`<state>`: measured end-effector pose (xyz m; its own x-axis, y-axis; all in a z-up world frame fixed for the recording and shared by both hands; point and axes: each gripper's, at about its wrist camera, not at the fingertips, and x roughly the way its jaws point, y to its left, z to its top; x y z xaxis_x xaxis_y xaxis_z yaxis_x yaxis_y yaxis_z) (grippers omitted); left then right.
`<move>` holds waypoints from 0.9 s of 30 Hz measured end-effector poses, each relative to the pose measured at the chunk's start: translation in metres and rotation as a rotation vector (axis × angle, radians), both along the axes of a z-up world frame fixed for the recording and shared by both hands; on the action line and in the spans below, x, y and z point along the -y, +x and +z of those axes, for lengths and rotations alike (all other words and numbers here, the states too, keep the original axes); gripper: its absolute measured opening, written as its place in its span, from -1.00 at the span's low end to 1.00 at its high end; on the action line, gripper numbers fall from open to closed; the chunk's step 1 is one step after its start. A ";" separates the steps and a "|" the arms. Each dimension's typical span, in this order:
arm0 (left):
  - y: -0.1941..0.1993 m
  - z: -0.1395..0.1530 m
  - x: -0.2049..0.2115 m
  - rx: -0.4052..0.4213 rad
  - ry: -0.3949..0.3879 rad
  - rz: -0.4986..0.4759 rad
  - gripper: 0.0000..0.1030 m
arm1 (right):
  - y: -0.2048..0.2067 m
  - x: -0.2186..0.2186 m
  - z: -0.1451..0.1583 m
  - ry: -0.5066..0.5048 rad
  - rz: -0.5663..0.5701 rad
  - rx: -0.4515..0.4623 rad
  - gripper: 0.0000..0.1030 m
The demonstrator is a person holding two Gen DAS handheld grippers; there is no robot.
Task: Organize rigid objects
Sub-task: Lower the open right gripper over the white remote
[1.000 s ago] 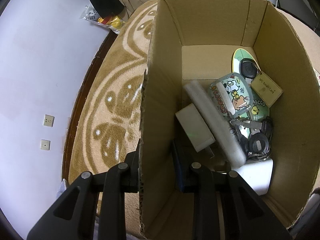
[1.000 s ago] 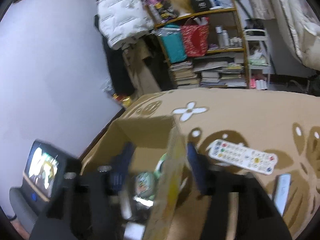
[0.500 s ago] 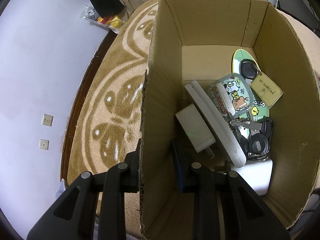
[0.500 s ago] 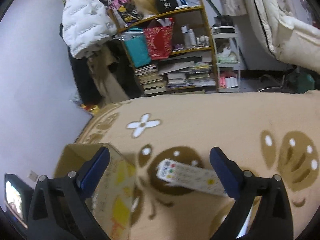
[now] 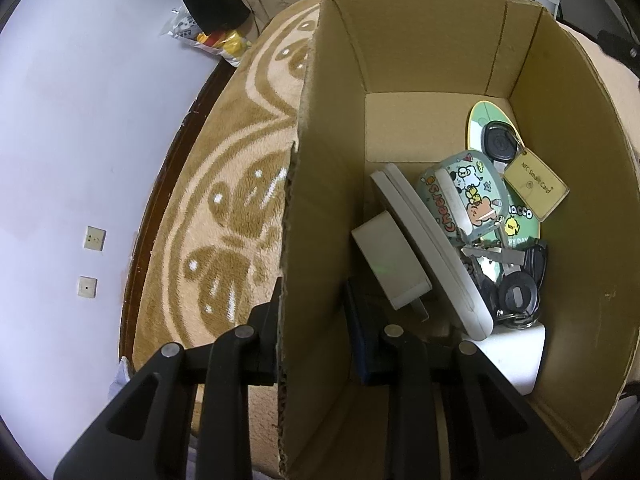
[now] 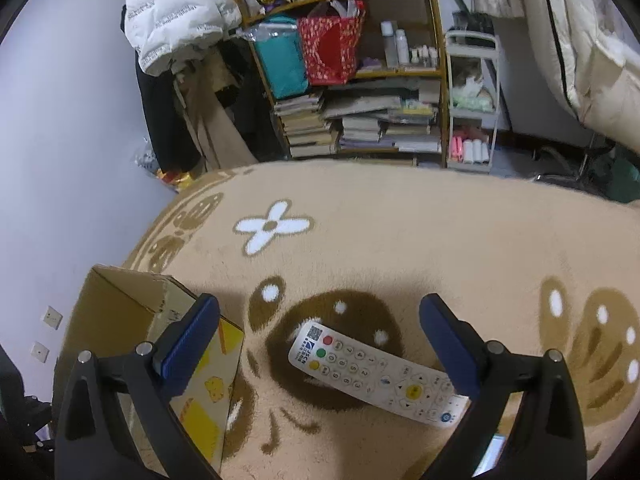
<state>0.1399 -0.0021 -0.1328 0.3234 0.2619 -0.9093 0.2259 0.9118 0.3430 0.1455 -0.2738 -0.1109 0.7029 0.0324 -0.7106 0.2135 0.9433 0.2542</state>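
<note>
The remote control lies face up on the patterned rug, just beside the cardboard box. The right hand-held gripper hovers above it; its jaws have just been opening and stand wide, with nothing held. The left hand-held gripper is nearly closed, pinching the box wall.

The remote lies slantwise across the jaw line, so closing now may catch only one end and let it pivot or slip. The soft pile could also snag a pad. Inside the box, an earlier white remote, a charger, keys and a cartoon case already crowd the floor, leaving little room.
</note>
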 end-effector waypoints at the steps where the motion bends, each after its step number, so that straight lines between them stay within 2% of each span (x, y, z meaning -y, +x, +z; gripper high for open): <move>1: 0.000 0.000 0.000 0.000 0.003 -0.002 -0.48 | 0.002 0.001 -0.004 0.008 0.004 -0.007 1.00; 6: 0.000 -0.001 0.001 0.005 0.016 -0.011 -0.48 | 0.008 0.007 -0.025 0.002 0.000 -0.055 1.00; 18: -0.002 0.000 0.007 0.006 0.026 -0.017 -0.48 | 0.005 0.037 -0.062 0.087 -0.058 -0.140 1.00; 21: -0.003 0.000 0.007 0.005 0.026 -0.016 -0.48 | 0.006 0.037 -0.072 0.090 -0.038 -0.180 0.84; 27: -0.003 0.000 0.010 0.008 0.038 -0.022 -0.47 | 0.004 0.033 -0.076 0.067 -0.020 -0.203 0.83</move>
<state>0.1365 -0.0119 -0.1323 0.3370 0.2890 -0.8961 0.2432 0.8927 0.3793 0.1497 -0.3069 -0.1872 0.5462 0.0716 -0.8346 0.2855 0.9208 0.2658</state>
